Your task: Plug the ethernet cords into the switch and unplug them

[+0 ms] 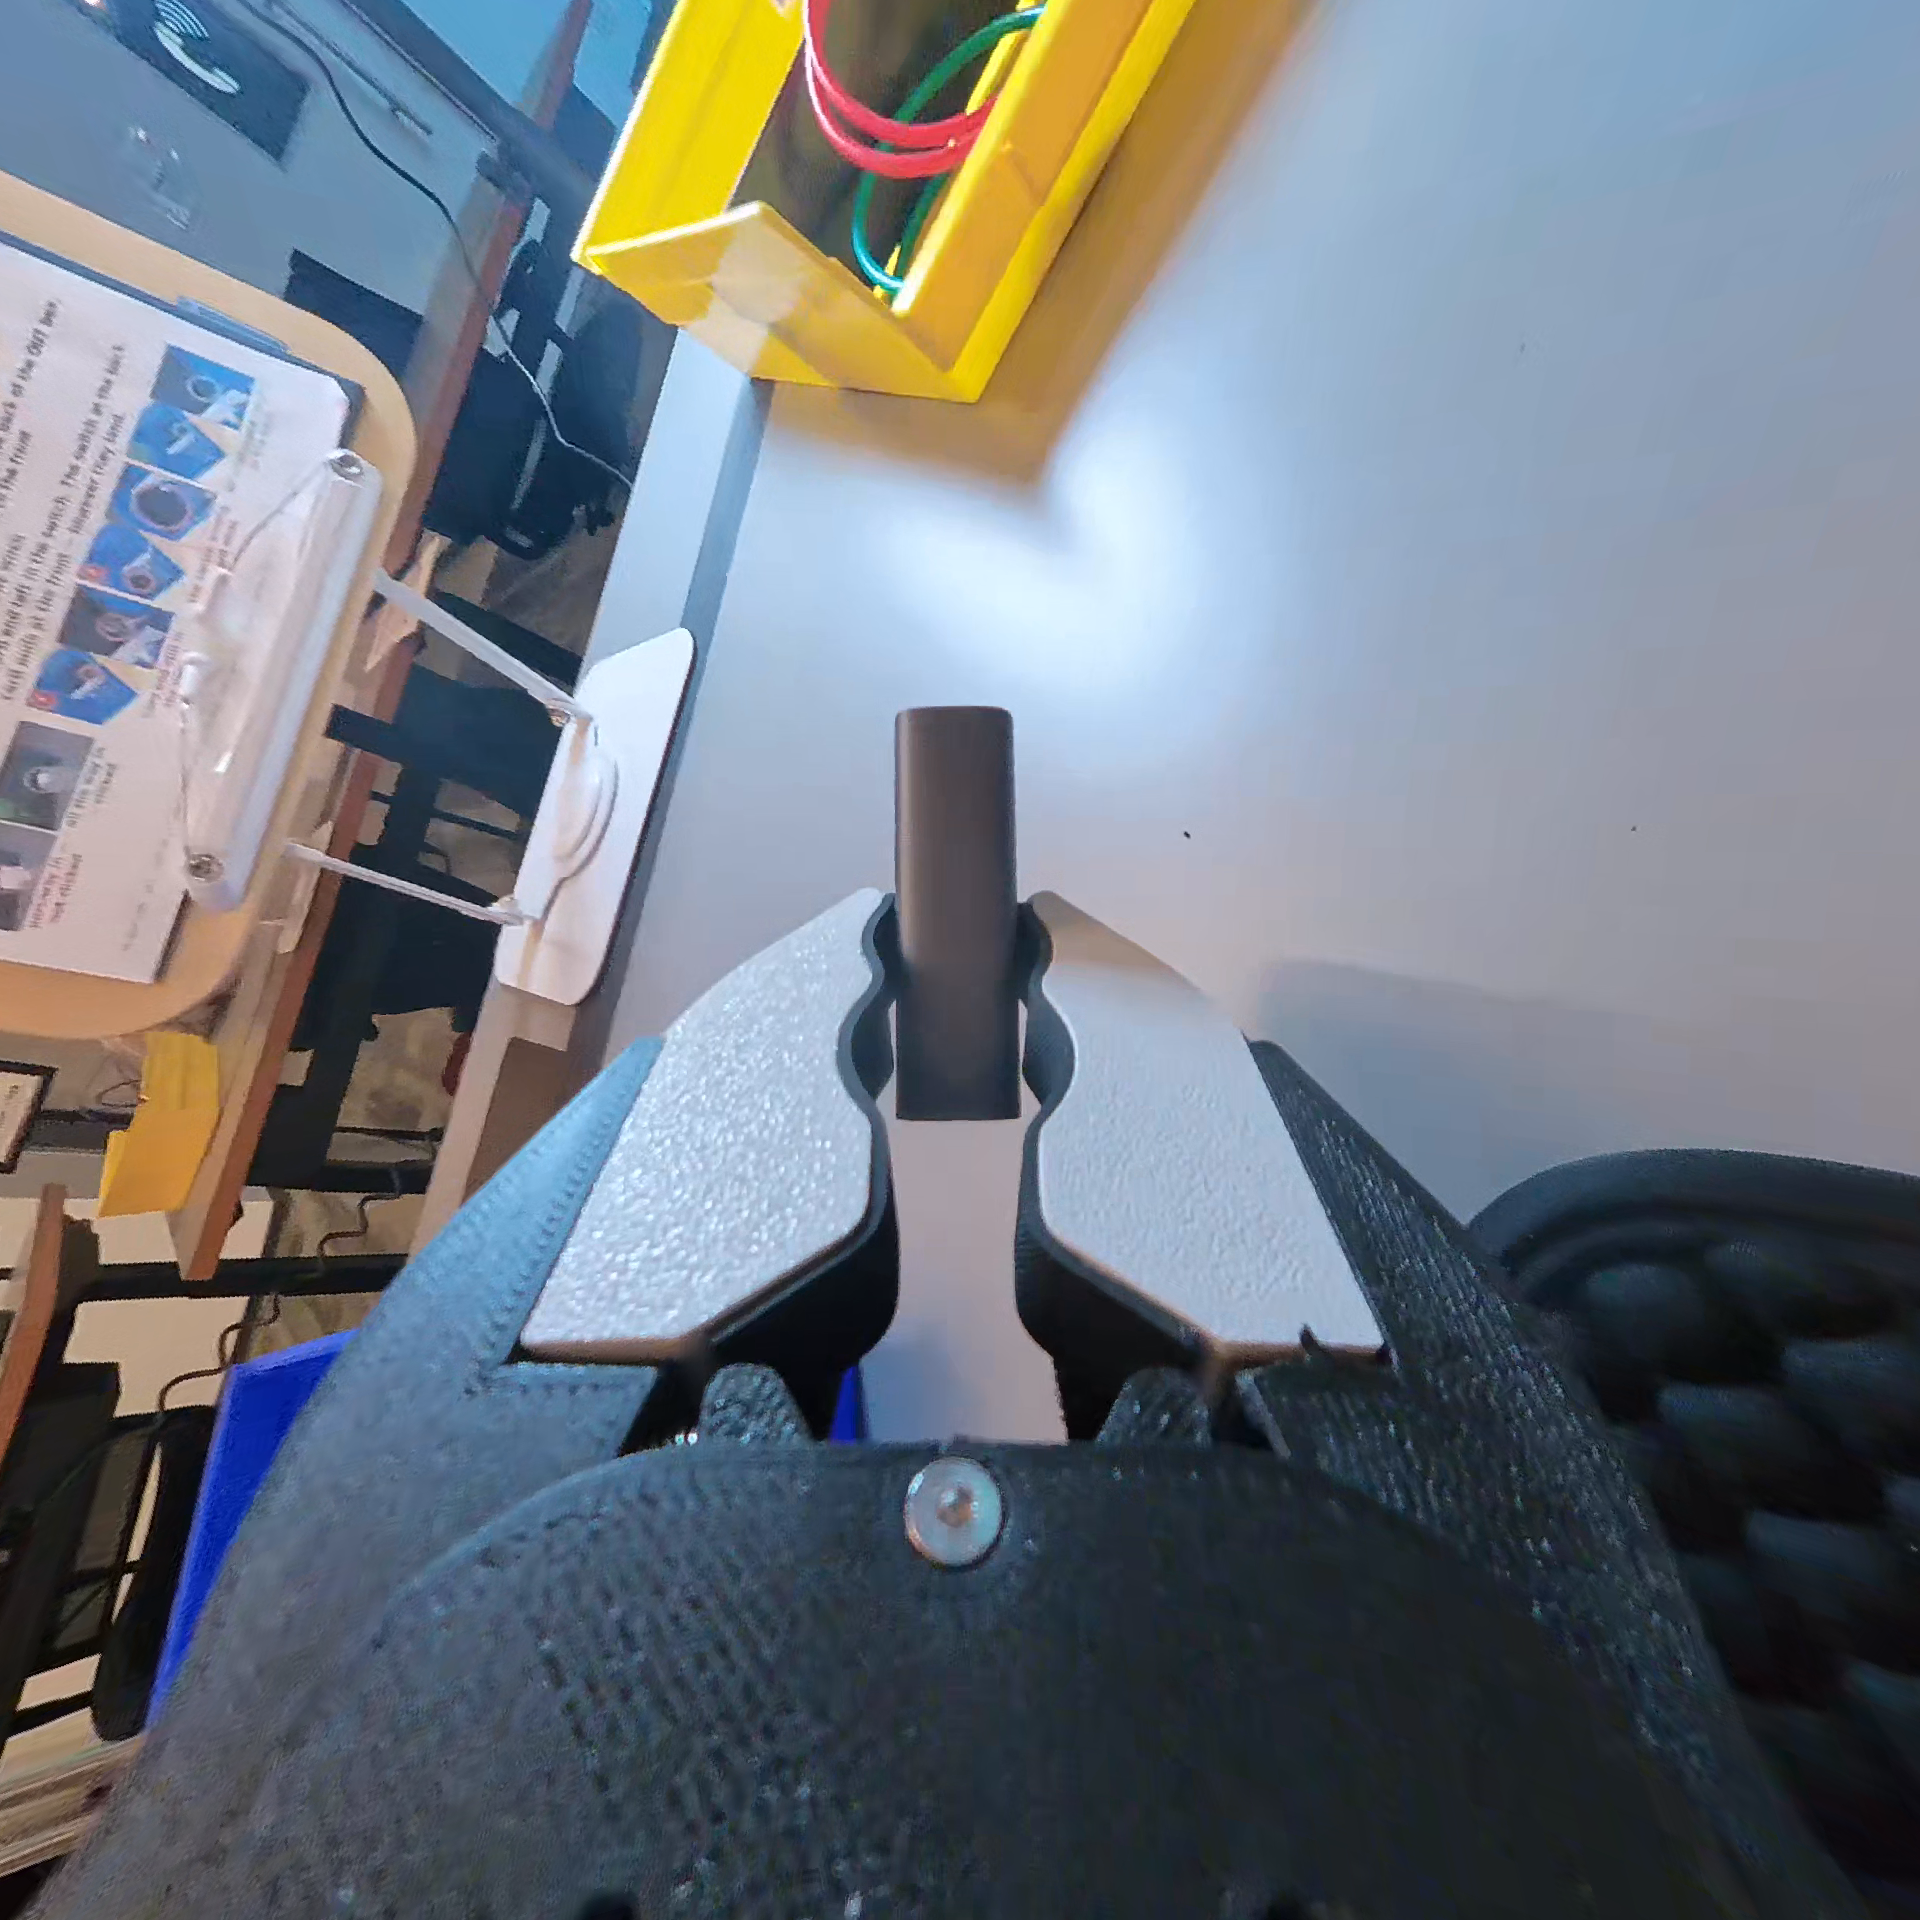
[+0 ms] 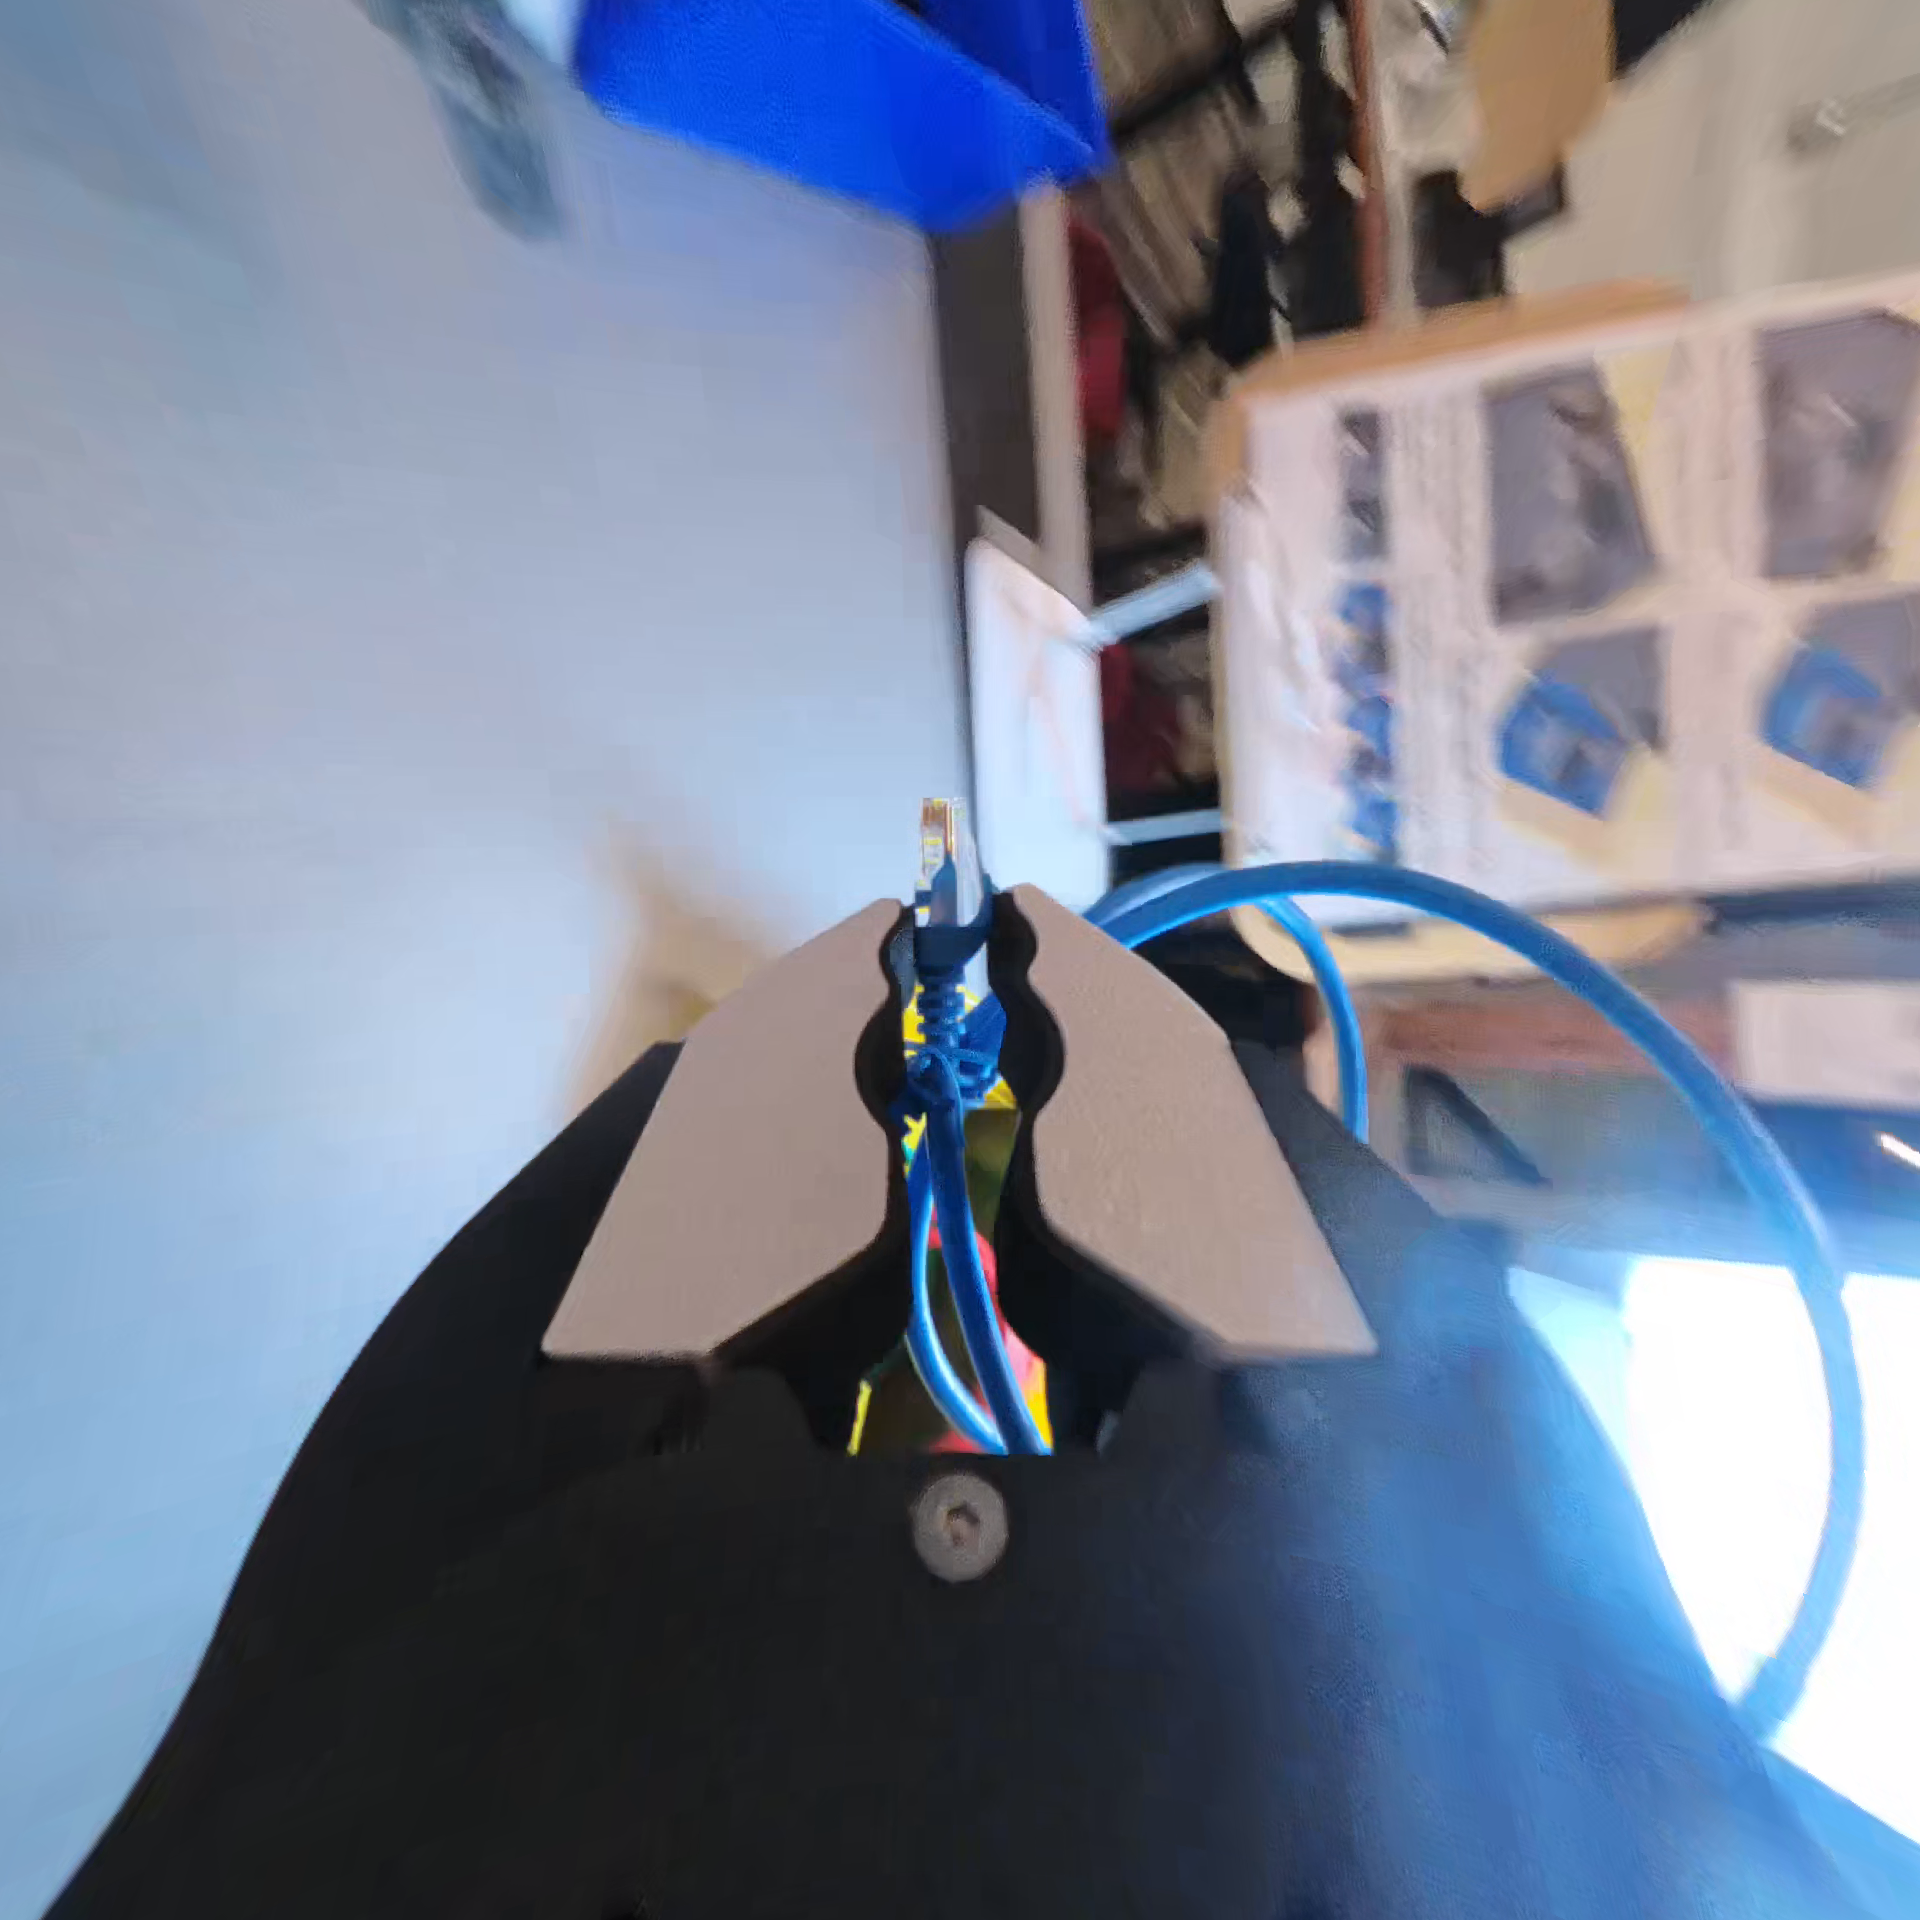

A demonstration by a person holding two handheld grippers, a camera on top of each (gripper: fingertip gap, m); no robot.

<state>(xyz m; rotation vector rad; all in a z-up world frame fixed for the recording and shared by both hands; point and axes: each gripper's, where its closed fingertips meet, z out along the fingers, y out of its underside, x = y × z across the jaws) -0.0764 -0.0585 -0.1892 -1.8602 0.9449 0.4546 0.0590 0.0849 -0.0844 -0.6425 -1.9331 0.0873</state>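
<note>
My left gripper (image 1: 954, 914) is shut on a dark grey flat box (image 1: 954, 821), the switch seen edge-on; it sticks out past the fingertips above the white table (image 1: 1455, 623). My right gripper (image 2: 951, 914) is shut on the blue ethernet cord just behind its clear plug (image 2: 943, 847), which points forward past the fingertips. The cord (image 2: 1662, 997) loops out to the right and runs back down between the fingers. A yellow bin (image 1: 727, 281) ahead of the left gripper holds red cords (image 1: 883, 145) and a green cord (image 1: 935, 94). No ports of the switch show.
A white stand base (image 1: 603, 821) at the table's left edge carries a board with an instruction sheet (image 1: 94, 582); both show blurred in the right wrist view (image 2: 1029, 675) (image 2: 1558, 623). A blue bin (image 1: 239, 1507) (image 2: 831, 94) sits at the table edge. A black ribbed object (image 1: 1766, 1455) lies lower right.
</note>
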